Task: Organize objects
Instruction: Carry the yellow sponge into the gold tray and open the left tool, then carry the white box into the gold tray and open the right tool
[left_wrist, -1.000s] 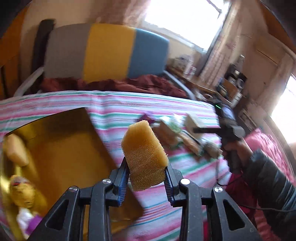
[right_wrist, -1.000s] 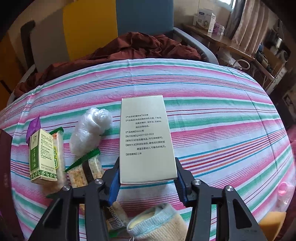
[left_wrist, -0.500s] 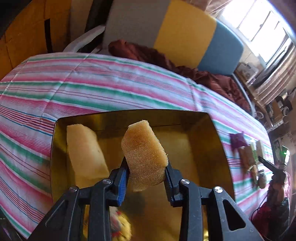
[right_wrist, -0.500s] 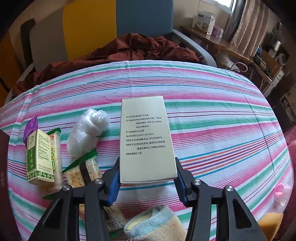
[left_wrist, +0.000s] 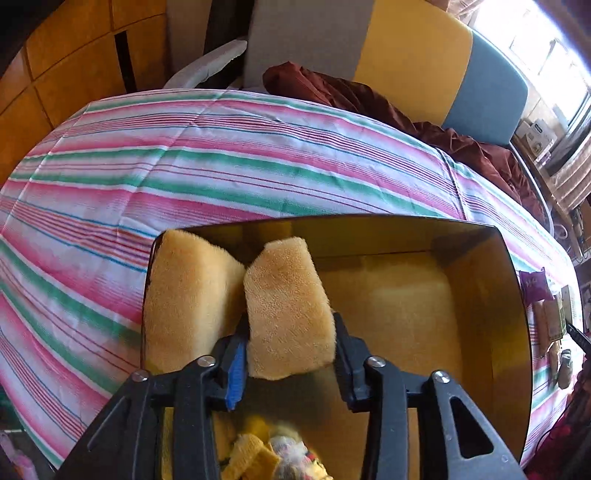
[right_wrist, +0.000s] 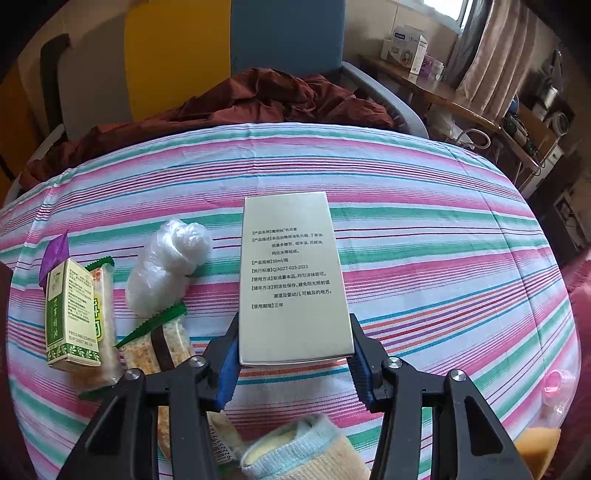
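Note:
My left gripper (left_wrist: 288, 360) is shut on a yellow sponge (left_wrist: 288, 310) and holds it inside the gold-lined box (left_wrist: 480, 295). A second yellow sponge (left_wrist: 188, 295) leans against the box's left wall, touching the held one. My right gripper (right_wrist: 291, 354) is shut on a pale green carton with printed text (right_wrist: 291, 280), held above the striped tablecloth (right_wrist: 424, 258).
Left of the carton lie a clear plastic bag ball (right_wrist: 166, 266), a green-and-white small box (right_wrist: 70, 314), wrapped snack bars (right_wrist: 159, 339) and a purple sachet (right_wrist: 55, 254). A rolled sock (right_wrist: 303, 454) lies below the right gripper. Yellow items (left_wrist: 258, 454) lie in the box's near end. A chair with brown cloth (right_wrist: 258, 99) stands behind.
My left gripper has moved the sponge lower and further left into the box, up against the other sponge. The right gripper with the carton has barely moved.

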